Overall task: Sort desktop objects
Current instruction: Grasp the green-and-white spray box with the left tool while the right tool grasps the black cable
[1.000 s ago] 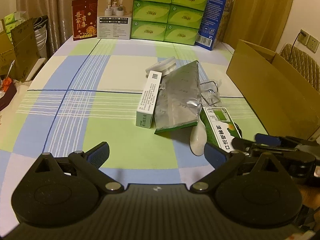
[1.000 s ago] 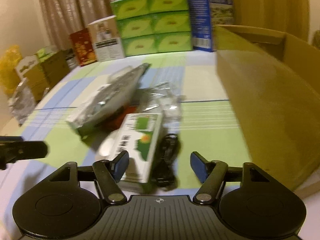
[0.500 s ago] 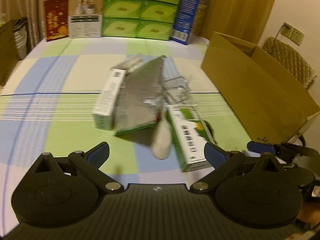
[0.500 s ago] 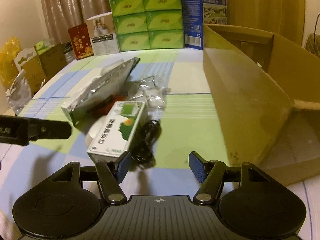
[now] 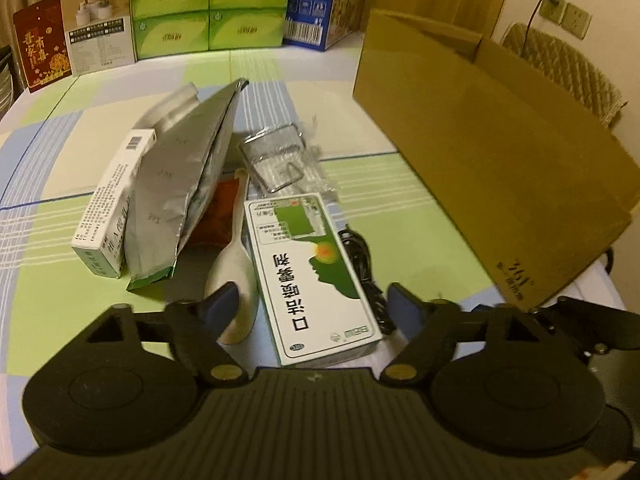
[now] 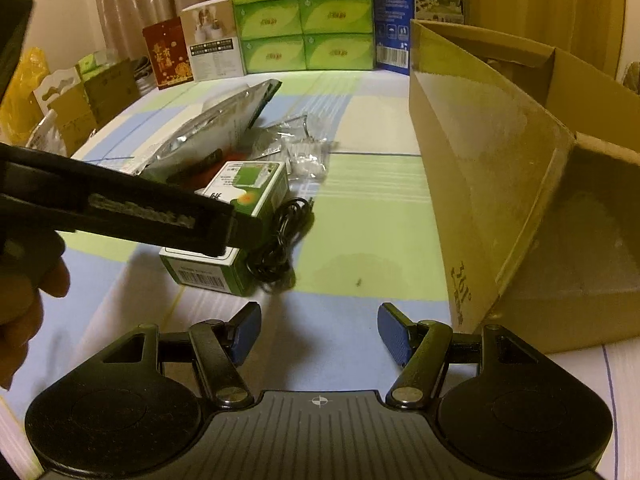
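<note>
Between the spread fingers of the left hand-held gripper (image 5: 316, 306) lies the green-and-white box (image 5: 310, 272), ungrasped.

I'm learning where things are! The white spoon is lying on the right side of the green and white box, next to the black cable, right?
Not quite. In the left wrist view the white spoon lies on the left side of the green and white box; only the black cable lies on its right.

The left wrist view looks down, close over the green-and-white box (image 5: 312, 276). The right wrist view sits lower, facing across the table (image 6: 360, 232). Both share that box, the black cable (image 6: 280, 240) and the cardboard carton (image 6: 500, 184); far edges look blurred.
</note>
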